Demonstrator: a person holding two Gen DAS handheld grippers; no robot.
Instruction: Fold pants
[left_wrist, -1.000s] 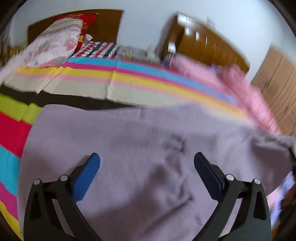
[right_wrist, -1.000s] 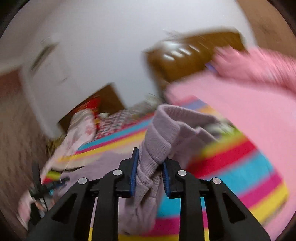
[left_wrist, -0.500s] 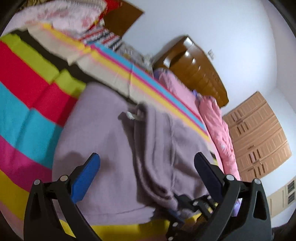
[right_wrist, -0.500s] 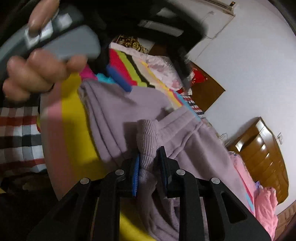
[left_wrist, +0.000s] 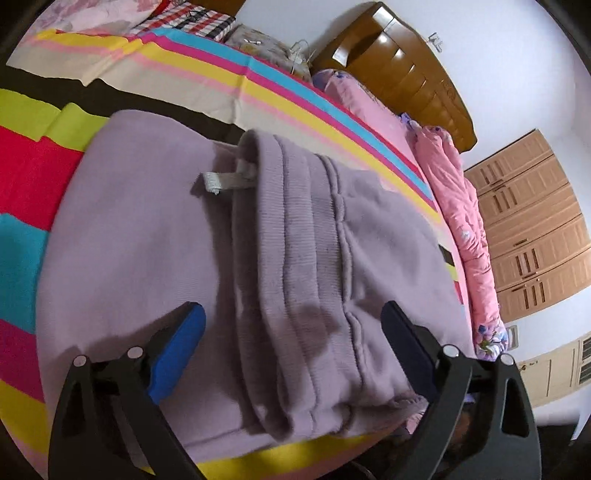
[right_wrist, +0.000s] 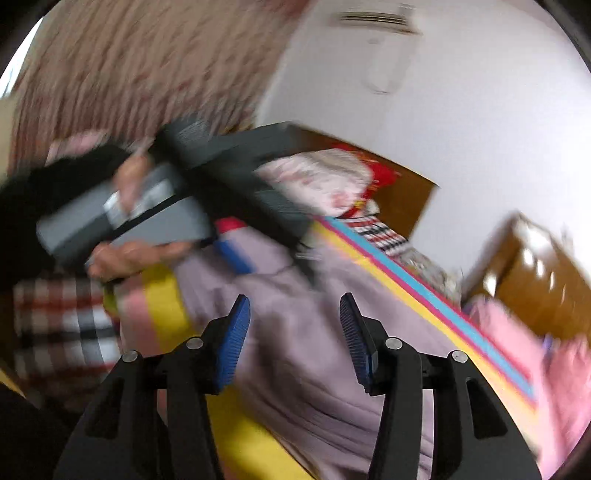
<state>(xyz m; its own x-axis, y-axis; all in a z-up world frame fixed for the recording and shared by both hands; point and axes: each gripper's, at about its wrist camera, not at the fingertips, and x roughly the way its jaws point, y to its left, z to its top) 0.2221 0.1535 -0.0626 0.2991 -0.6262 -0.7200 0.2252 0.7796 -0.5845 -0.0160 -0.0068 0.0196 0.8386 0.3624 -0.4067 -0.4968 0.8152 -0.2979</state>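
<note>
Lilac knit pants (left_wrist: 155, 236) lie folded on the striped bedspread (left_wrist: 22, 177). The ribbed waistband (left_wrist: 295, 221) rests on top, and a pale drawstring (left_wrist: 225, 179) sticks out to the left. My left gripper (left_wrist: 291, 325) is open and empty, its jaws wide apart just above the near end of the fold. My right gripper (right_wrist: 293, 332) is open and empty above the pants (right_wrist: 295, 350). The blurred right wrist view also shows the left gripper (right_wrist: 236, 258) in the person's hand.
A wooden headboard (left_wrist: 402, 70) and pink quilt (left_wrist: 461, 221) lie at the far right. Pillows and a checked cloth (left_wrist: 192, 22) sit at the far end of the bed. Wooden wardrobes (left_wrist: 535, 229) stand on the right. The bed's near edge runs just below the pants.
My right gripper carried the pants' end over onto the lower layer, then opened and let go. The pants now lie doubled. My left gripper stayed open above them.
</note>
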